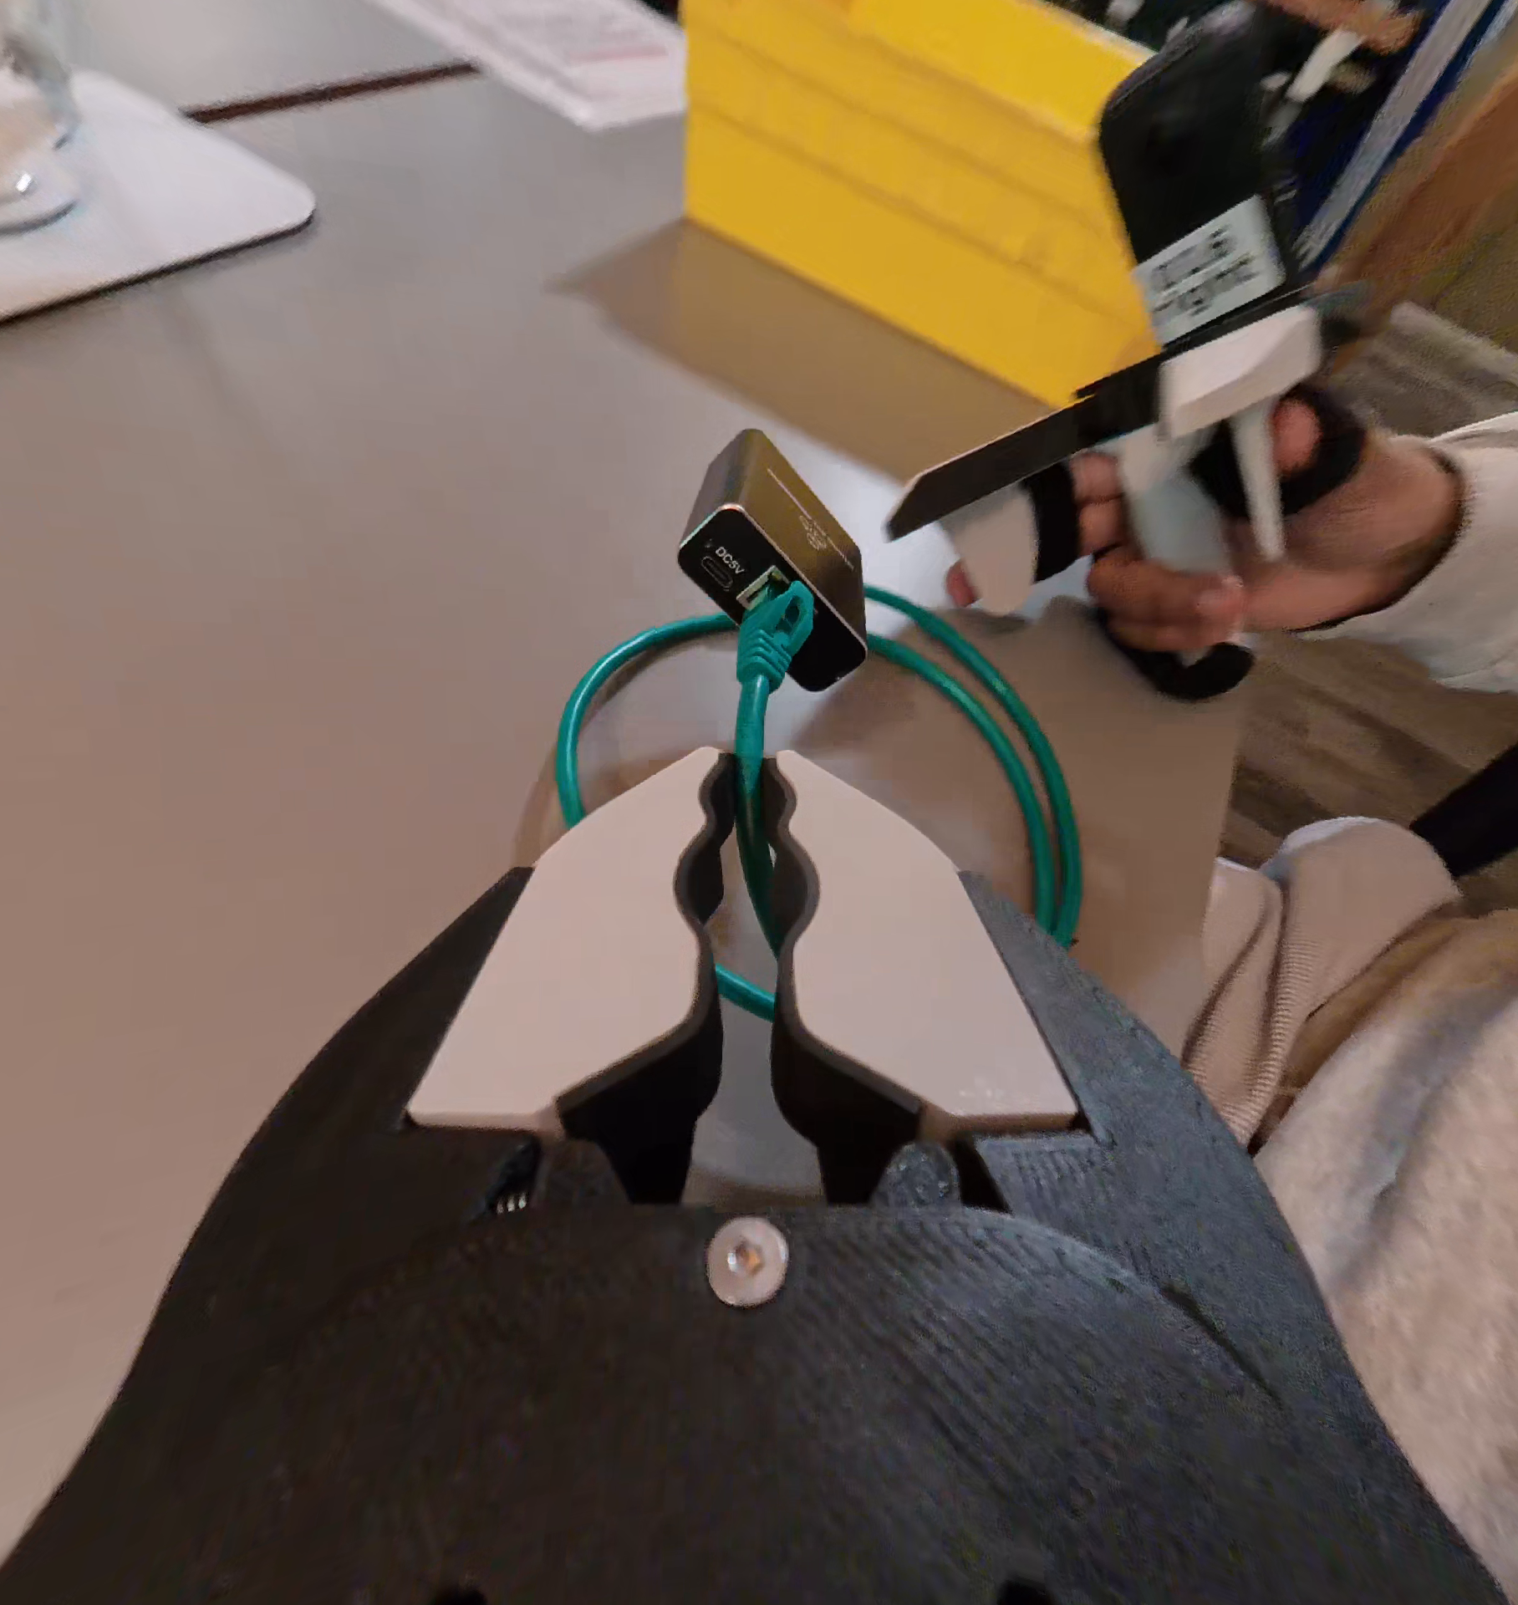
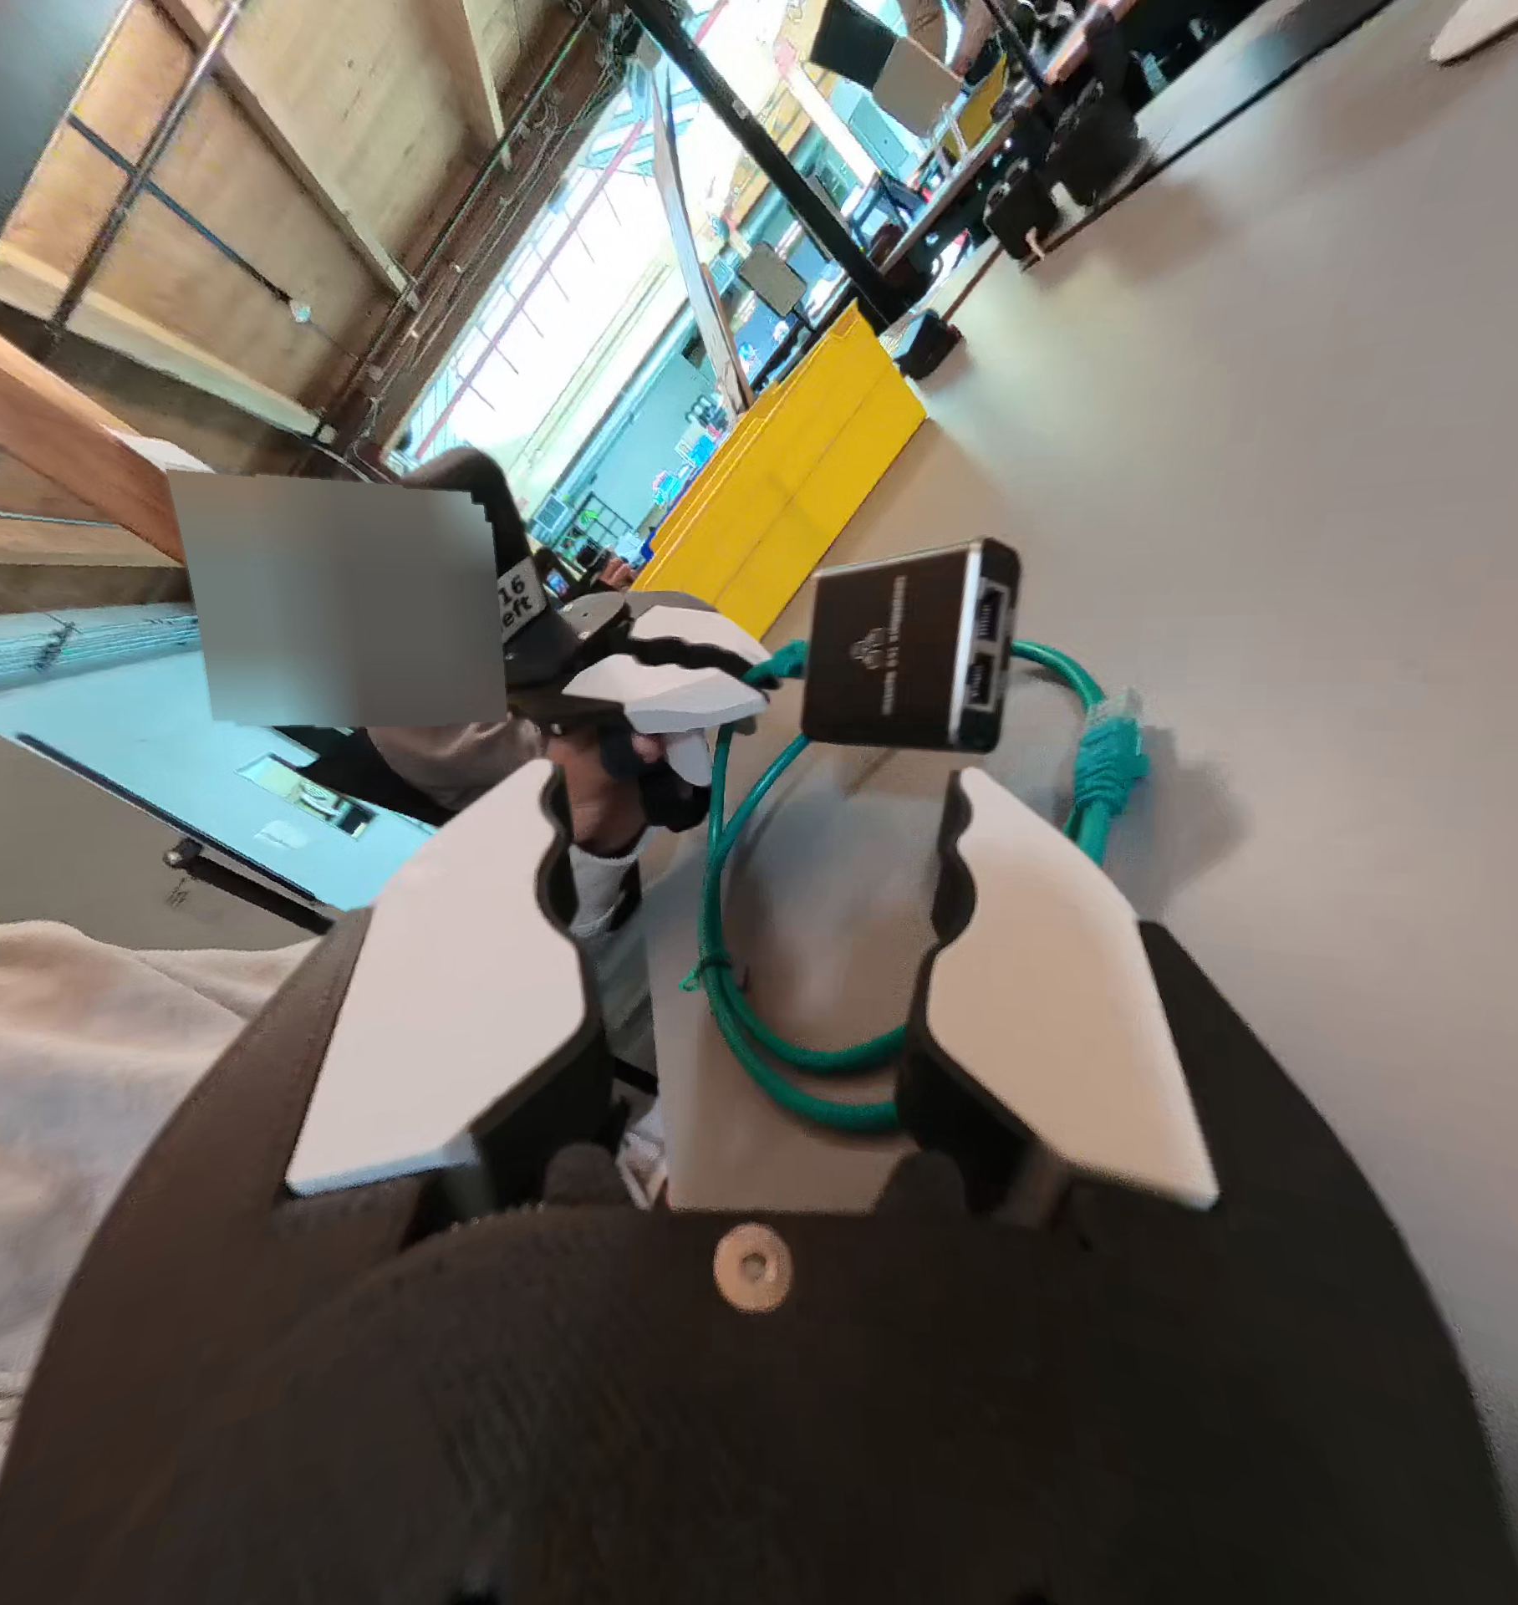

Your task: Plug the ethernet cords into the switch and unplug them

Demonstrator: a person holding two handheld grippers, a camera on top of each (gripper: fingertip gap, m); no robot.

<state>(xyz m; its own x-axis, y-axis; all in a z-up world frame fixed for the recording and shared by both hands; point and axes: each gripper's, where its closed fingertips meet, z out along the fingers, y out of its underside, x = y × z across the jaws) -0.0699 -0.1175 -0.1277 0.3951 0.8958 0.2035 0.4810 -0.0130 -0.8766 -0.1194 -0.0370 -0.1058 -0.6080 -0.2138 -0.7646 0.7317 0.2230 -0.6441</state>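
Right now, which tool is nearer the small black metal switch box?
Left. The left tool grips the green cord just behind the switch box; the right tool hangs open, apart.

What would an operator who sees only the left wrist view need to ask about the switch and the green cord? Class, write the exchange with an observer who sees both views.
Operator: Is the switch's far end free?
Observer: Yes, the switch shows two empty sockets there.
Operator: Where is the cord's other plug?
Observer: The cord ends in a loose plug, in no socket, just beside that end.
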